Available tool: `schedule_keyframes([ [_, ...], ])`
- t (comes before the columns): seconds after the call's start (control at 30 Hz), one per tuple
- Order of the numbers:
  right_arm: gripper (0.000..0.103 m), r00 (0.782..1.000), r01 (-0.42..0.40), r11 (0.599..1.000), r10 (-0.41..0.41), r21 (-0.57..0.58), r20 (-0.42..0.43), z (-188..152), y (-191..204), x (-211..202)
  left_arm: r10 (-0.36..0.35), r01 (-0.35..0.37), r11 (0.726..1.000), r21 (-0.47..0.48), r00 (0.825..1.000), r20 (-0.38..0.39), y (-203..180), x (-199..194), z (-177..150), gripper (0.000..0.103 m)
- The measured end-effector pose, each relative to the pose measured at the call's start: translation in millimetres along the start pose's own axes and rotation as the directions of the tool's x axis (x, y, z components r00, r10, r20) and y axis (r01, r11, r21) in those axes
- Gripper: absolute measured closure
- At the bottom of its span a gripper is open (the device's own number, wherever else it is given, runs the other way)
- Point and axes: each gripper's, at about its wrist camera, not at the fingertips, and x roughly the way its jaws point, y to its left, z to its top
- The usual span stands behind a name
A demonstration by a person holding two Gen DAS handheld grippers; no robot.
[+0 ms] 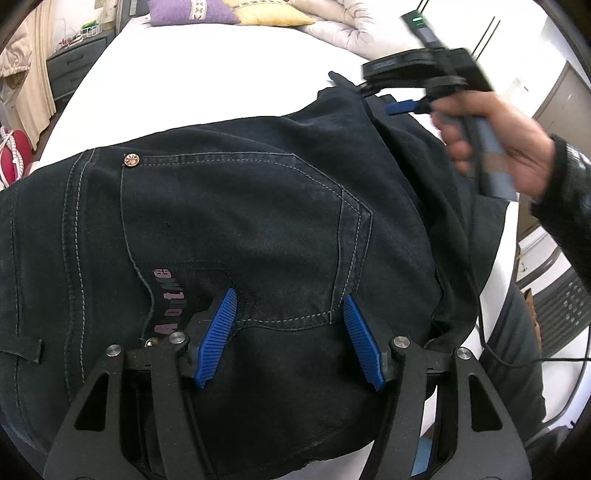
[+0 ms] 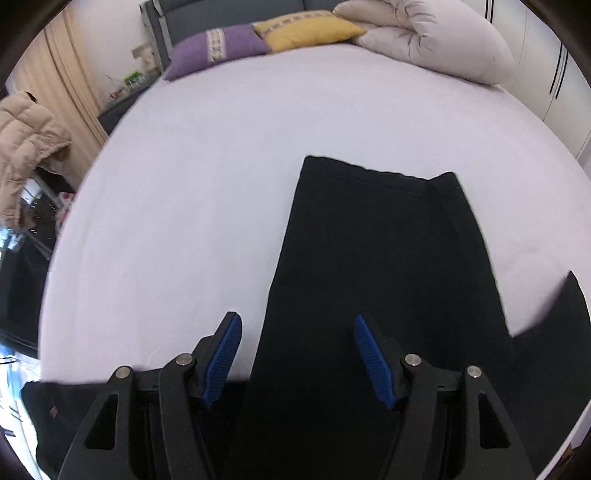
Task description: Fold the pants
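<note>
The left gripper (image 1: 290, 338) hovers over the seat of the dark pants (image 1: 229, 236), its blue ribbed fingers (image 1: 218, 339) spread wide and holding nothing. Its camera shows detail the other view lacks: a back pocket (image 1: 240, 229) outlined in pale stitching, a metal rivet (image 1: 131, 160) at the pocket's upper corner, and pinkish lettering (image 1: 168, 299) near the left finger. The pants lie on the white bed (image 1: 207, 85), waist end nearest this camera. To the far right in the same view, the person's right hand (image 1: 495, 140) grips the handle of the right gripper (image 1: 400, 107), which is blurred above the pants' far edge; a blue finger tip shows there, but this view does not settle how the fingers stand.

The right wrist view settles it: the right gripper (image 2: 299, 360) has its fingers (image 2: 375, 363) spread apart, empty, above a pant leg (image 2: 373, 266). This view alone shows the leg stretching away across the bed sheet (image 2: 207, 177) to its hem (image 2: 376, 171). At the head of the bed sit a purple pillow (image 2: 218, 50), a yellow pillow (image 2: 306, 31) and a rolled pale duvet (image 2: 436, 40).
</note>
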Motion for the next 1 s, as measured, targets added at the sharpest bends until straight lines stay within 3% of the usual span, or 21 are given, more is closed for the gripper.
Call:
schedule_keyframes([
  [0.1, 0.042, 0.999, 0.043, 0.999, -0.043, -0.003, -0.031, 3.7, -1.4, 25.4, -0.011, 0.011, 1.0, -0.006, 1.0, -0.002, 2.1, 0.1, 0.8, 0.043],
  [0.17, 0.049, 0.999, 0.042, 0.999, -0.041, 0.019, -0.002, 5.5, -7.0, 29.6, -0.019, 0.019, 1.0, -0.012, 1.0, -0.003, 3.5, -0.7, 1.2, 0.043],
  [0.23, 0.075, 0.999, 0.039, 0.999, -0.039, 0.012, 0.012, 6.9, -9.6, 28.5, -0.026, 0.026, 0.999, -0.018, 1.0, -0.002, 4.7, -1.1, 1.8, 0.044],
  [0.3, 0.095, 1.0, 0.014, 1.0, -0.014, -0.003, 0.013, 7.1, -13.3, 25.9, -0.032, 0.032, 0.999, -0.02, 0.999, -0.001, 6.7, -1.4, 2.2, 0.045],
  [0.4, 0.097, 0.999, -0.035, 0.999, 0.035, 0.034, 0.02, 4.0, -31.8, 15.3, -0.039, 0.039, 0.999, -0.035, 0.999, 0.005, 10.4, -4.3, 2.8, 0.046],
  [0.5, 0.097, 0.995, -0.084, 0.992, 0.078, 0.096, 0.064, -2.2, -55.5, -3.4, -0.045, 0.047, 0.996, -0.073, 0.999, 0.028, 21.9, -13.2, 8.9, 0.066],
  [0.53, 0.097, 0.991, -0.11, 0.987, 0.101, 0.118, 0.084, -5.1, -64.3, -10.8, -0.082, 0.087, 0.989, -0.116, 0.996, 0.047, 31.1, -20.0, 10.9, 0.075],
  [0.63, 0.097, 0.98, -0.163, 0.972, 0.14, 0.167, 0.144, -13.7, -88.7, -39.1, -0.111, 0.132, 0.977, -0.169, 0.986, 0.124, 42.1, -44.8, 16.9, 0.075],
  [0.7, 0.097, 0.963, -0.229, 0.948, 0.188, 0.22, 0.19, -23.1, -109.5, -58.9, -0.154, 0.188, 0.965, -0.182, 0.971, 0.183, 42.1, -59.6, 24.8, 0.076],
  [0.73, 0.097, 0.954, -0.259, 0.934, 0.207, 0.248, 0.216, -24.8, -120.9, -66.5, -0.188, 0.226, 0.956, -0.184, 0.961, 0.204, 40.0, -62.9, 30.8, 0.081],
  [0.83, 0.097, 0.926, -0.335, 0.878, 0.24, 0.341, 0.292, -47.6, -160.7, -91.1, -0.264, 0.291, 0.933, -0.212, 0.953, 0.147, 34.7, -41.5, 41.2, 0.096],
  [0.9, 0.097, 0.91, -0.377, 0.838, 0.255, 0.396, 0.327, -63.1, -178.7, -100.3, -0.289, 0.301, 0.916, -0.267, 0.954, 0.083, 39.2, -15.0, 38.2, 0.099],
  [0.97, 0.098, 0.897, -0.406, 0.793, 0.249, 0.455, 0.366, -85.5, -207.5, -112.4, -0.319, 0.312, 0.881, -0.356, 0.947, 0.042, 53.0, 9.3, 27.2, 0.101],
  [1.0, 0.098, 0.891, -0.419, 0.768, 0.247, 0.484, 0.381, -96.2, -222.4, -115.8, -0.345, 0.34, 0.851, -0.4, 0.936, 0.062, 63.1, 14.8, 21.1, 0.103],
])
